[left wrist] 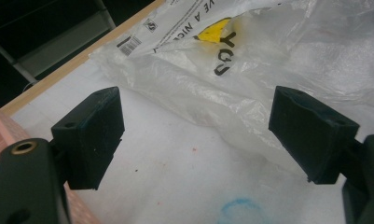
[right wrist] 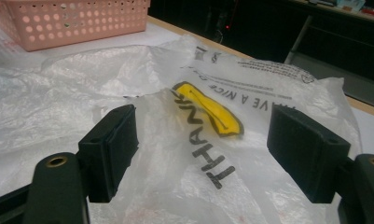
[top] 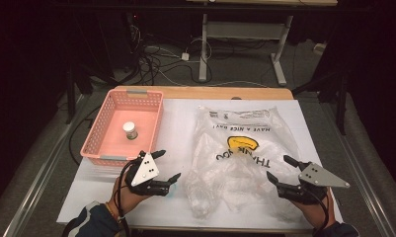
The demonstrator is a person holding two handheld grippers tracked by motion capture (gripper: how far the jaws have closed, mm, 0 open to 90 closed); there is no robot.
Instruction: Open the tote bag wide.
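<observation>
Overhead; both close gripper views share bag (top: 245,148).

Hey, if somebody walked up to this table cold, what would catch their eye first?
Probably the crumpled clear plastic bag with its yellow smiley and THANK YOU print, spread across the middle of the white table. Next, the pink basket at the far left, with a small white-capped jar standing inside. Nearest the person, the left gripper and the right gripper flank the bag, both open and empty.

Overhead light falls evenly on the white surface (top: 176,113); surroundings are dark. The plastic bag (top: 245,153) shows mild glare. Both gripper views are soft, with near jaws blurred.
</observation>
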